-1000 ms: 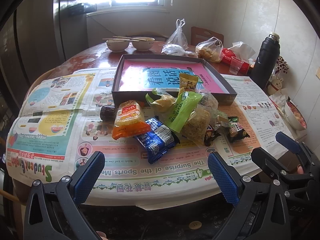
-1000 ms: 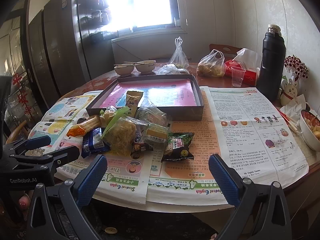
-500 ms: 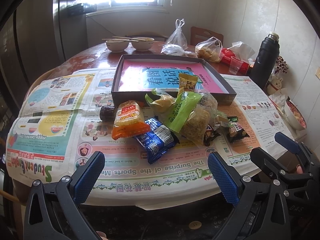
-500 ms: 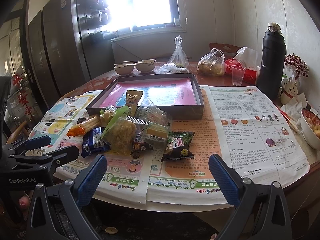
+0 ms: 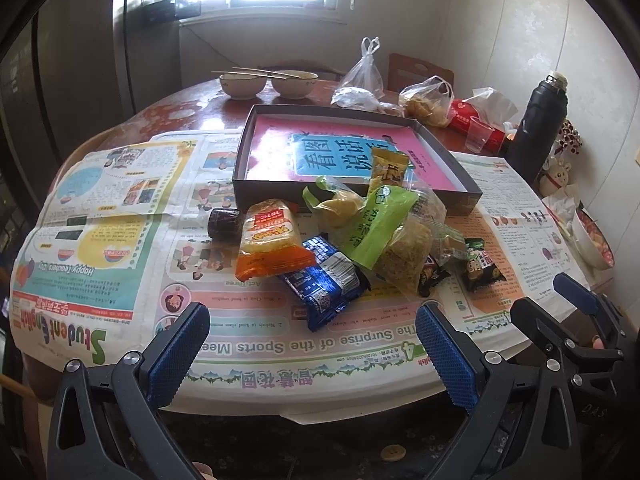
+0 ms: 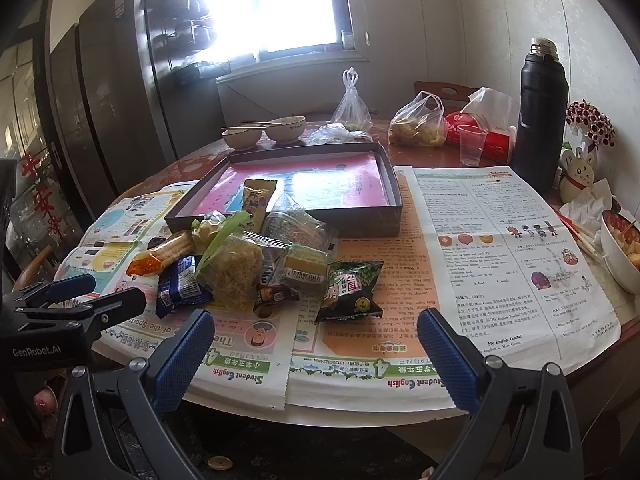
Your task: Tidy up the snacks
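My left gripper [image 5: 312,344] and right gripper [image 6: 316,348] both hang just off the near edge of the counter [image 5: 192,96], jaws spread wide and holding nothing.

Under them lies the newspaper [image 5: 120,280], draping over that near edge. A pad dragged low across it could catch the sheet and pull everything on it toward me.

Next comes the snack pile [image 5: 344,240], heaped near the middle of the counter and touching the near wall of the dark tray [image 5: 452,160]. The blue packet [image 5: 324,280] sits nearest on my left side, partly under the orange packet [image 5: 272,240]; pulling it first would likely tip the orange one. The green-topped bag [image 6: 232,256] leans across several others, so lifting anything below it could spill the heap. The dark green packet [image 6: 352,292] lies at the right fringe, almost free, and looks like the safest first pick. These slick, puffy wrappers could slip from a corner pinch or get crushed by a hard squeeze.

A yellow packet [image 5: 386,170] leans over the tray's near wall; a nudge could knock it either way.

Farther back, at the far right edge, the plastic cup [image 6: 472,144] and black flask [image 6: 542,112] stand upright, and an overreaching swing could topple them.
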Available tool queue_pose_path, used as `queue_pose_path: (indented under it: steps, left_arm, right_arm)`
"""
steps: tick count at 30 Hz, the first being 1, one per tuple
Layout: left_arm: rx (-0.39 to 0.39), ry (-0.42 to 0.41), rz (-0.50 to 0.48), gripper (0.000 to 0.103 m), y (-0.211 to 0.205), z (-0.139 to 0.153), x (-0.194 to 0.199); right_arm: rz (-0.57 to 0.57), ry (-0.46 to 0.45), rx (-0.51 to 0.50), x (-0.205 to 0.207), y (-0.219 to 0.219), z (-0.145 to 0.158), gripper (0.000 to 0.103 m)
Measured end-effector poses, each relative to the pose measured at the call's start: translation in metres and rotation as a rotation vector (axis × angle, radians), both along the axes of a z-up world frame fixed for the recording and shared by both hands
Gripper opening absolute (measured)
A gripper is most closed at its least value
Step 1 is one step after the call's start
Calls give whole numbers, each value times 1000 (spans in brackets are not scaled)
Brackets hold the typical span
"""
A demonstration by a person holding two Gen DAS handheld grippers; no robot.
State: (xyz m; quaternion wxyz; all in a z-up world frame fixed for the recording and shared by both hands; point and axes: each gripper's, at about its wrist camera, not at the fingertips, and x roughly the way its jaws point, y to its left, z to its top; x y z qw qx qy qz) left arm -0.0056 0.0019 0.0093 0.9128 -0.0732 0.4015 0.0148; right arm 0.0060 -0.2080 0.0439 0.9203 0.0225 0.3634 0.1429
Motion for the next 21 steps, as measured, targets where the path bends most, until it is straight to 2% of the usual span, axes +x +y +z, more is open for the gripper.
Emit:
queue_pose_path:
  steps: [12, 21]
  left_arm:
    - [-52, 13, 88, 103, 36, 1, 11]
    - [-114, 50, 56, 103, 47, -4, 31]
  right_arm:
    - [-9, 15, 9, 5, -4, -4, 102]
    - [-37, 50, 29, 19, -18, -12, 102]
